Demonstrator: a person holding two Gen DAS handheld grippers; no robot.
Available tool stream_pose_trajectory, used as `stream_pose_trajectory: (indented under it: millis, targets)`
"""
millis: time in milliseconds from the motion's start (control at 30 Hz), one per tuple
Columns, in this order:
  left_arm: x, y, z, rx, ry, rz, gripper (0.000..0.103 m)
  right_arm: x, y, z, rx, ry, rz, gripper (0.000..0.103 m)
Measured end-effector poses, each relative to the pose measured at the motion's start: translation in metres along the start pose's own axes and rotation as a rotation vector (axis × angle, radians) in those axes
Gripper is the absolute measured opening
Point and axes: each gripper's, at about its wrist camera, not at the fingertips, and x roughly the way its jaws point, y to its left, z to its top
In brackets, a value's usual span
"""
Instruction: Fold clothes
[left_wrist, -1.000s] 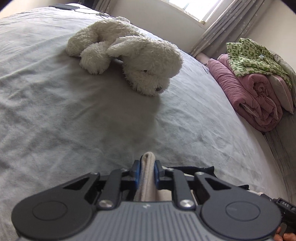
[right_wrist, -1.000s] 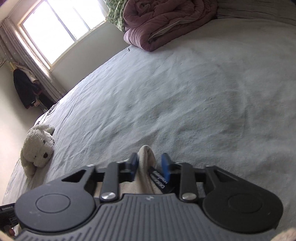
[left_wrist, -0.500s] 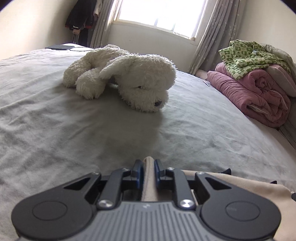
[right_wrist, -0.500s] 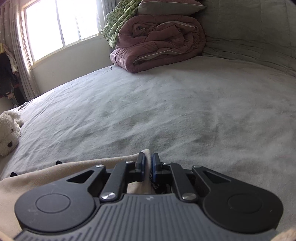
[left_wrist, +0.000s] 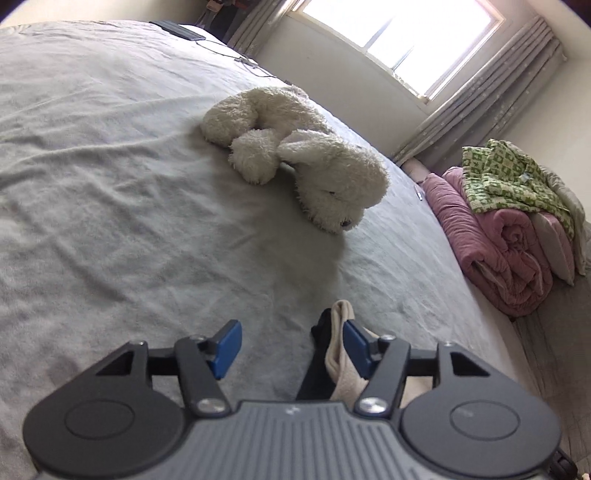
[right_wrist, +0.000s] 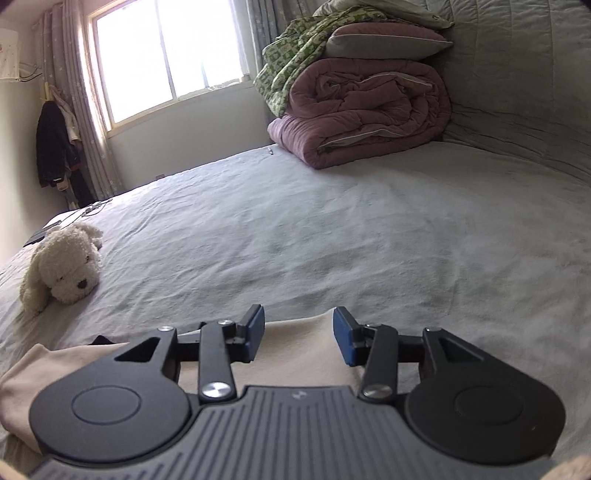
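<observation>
Beige garment (right_wrist: 303, 347) let go — both claws now apart.

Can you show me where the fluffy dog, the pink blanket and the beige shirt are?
fluffy dog (left_wrist: 332, 184), left wrist view, its head.
pink blanket (right_wrist: 362, 114), right wrist view, its rolled middle.
beige shirt (right_wrist: 299, 343), right wrist view, its top edge.

Count: 1 beige fabric garment (right_wrist: 303, 349) at 6 o'clock, 1 white plush dog toy (left_wrist: 295, 157) at 12, 1 rolled pink quilt (left_wrist: 495, 243) at 3 with 1 green-and-white patterned cloth (left_wrist: 506, 177) on it. 1 grey pillow (right_wrist: 384, 42) at 1 o'clock, 1 dark hanging jacket (right_wrist: 55, 147) at 10, 1 window (right_wrist: 166, 55) at 11.
</observation>
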Motion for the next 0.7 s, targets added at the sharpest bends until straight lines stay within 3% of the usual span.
stream_pose_trajectory:
  millis: [167,267,400,600,700]
  targets:
    - [-0.004,-0.041,-0.023,0.235,-0.020,-0.092,0.039,-0.003,0.044,-0.012,-0.060,0.031,0.115,0.046]
    - [0.008,-0.066,-0.046,0.410,0.008,-0.146,0.033,-0.002,0.070,-0.026,-0.124,0.052,0.158,0.046]
    - [0.027,-0.061,-0.076,0.564,0.002,-0.095,0.033,0.005,0.084,-0.050,-0.237,0.082,0.166,0.046]
    - [0.024,-0.063,-0.078,0.572,-0.005,-0.068,0.033,0.011,0.084,-0.056,-0.307,0.102,0.146,0.045]
    - [0.013,-0.063,-0.071,0.497,0.010,-0.046,0.033,0.005,0.078,-0.051,-0.261,0.113,0.161,0.046]
